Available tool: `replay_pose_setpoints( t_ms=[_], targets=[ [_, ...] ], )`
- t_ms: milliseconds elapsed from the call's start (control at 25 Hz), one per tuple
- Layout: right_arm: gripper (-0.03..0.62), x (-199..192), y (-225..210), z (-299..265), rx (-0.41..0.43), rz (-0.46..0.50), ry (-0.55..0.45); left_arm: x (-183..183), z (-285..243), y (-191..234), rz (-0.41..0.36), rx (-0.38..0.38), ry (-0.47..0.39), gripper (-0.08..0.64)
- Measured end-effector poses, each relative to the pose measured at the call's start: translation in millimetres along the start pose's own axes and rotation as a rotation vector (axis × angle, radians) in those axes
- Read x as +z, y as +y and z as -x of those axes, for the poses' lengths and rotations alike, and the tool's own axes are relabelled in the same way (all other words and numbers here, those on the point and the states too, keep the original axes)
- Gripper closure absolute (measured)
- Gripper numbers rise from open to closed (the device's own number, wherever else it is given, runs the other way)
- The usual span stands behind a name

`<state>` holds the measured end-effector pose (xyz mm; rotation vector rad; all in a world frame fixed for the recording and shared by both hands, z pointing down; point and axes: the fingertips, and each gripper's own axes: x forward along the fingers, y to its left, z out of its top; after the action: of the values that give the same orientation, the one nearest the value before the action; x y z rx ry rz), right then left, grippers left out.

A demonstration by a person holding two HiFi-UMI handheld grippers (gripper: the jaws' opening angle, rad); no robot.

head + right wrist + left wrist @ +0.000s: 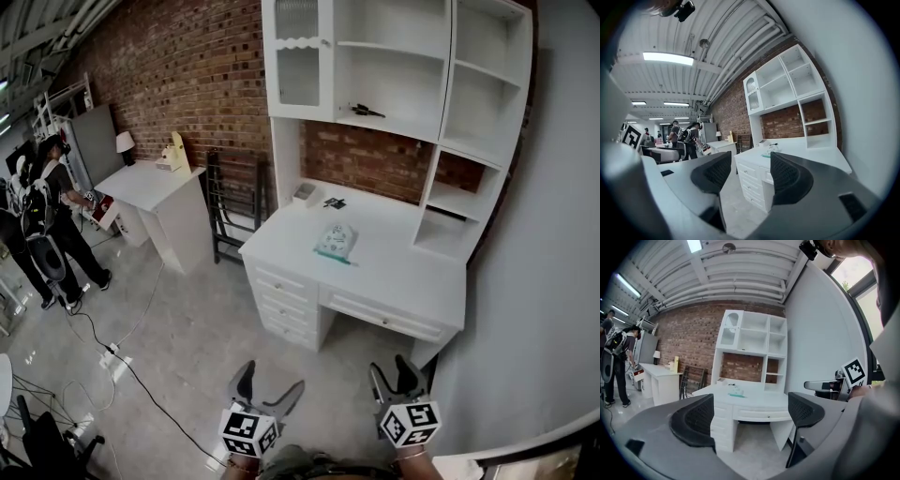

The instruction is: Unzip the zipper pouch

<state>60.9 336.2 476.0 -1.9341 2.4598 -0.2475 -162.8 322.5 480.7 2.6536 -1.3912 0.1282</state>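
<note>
A rough red brick wall point(187, 75) backs the smooth white counter point(403, 277). The flat pale-green pouch point(335, 242) lies mid-counter, at twelve o'clock, well apart from the left claw point(270, 382) and right claw point(391, 368), both released and empty, their black pads ribbed.

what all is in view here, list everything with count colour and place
zipper pouch: 1, teal and clear, middle of the desk top
desk with hutch: 1, white, against the brick wall
dark items: 2, black, desk's back and a hutch shelf
side table: 1, white, left, bearing a lamp and a yellowish thing
rack: 1, black, between table and desk
cable: 1, black, on the floor
people: at least 2, dark clothes, far left
left tool: 1, grey, jaws apart, empty
right tool: 1, grey, jaws apart, empty
</note>
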Motion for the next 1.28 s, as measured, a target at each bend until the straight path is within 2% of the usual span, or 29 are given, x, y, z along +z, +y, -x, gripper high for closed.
replay_pose_setpoints(
  t_ms=[160,240,360,520,680,960,1280],
  targets=[
    [0.300,0.9,-4.4,-3.9,0.003,0.006,-0.008,-0.3,-4.9,-4.3,0.009,-0.018,-0.012,0.034],
    [0.246,1.6,-5.1,-6.9,0.024,-0.002,-0.006,1.0,-7.3,-8.1,0.010,-0.032,-0.017,0.011],
    [0.141,-1.0,-2.5,-12.0,0.062,-0.013,0.003,3.7,-10.6,-13.6,-0.007,-0.051,-0.027,-0.006],
    [0.076,-9.0,0.9,-11.1,0.093,-0.011,0.017,1.5,-13.3,-24.2,-0.038,-0.064,-0.026,-0.009],
    [0.060,-9.0,1.8,-11.2,0.100,0.001,0.008,0.3,-16.4,-23.0,-0.023,-0.052,-0.022,-0.009],
    [0.061,-6.3,-9.4,-16.0,0.075,0.026,-0.001,8.0,-19.4,-18.8,-0.084,-0.043,-0.044,-0.008],
    [0.065,-5.2,-27.8,-42.5,0.058,0.053,-0.011,12.2,-55.1,-5.8,-0.102,-0.051,-0.047,-0.008]
  ],
)
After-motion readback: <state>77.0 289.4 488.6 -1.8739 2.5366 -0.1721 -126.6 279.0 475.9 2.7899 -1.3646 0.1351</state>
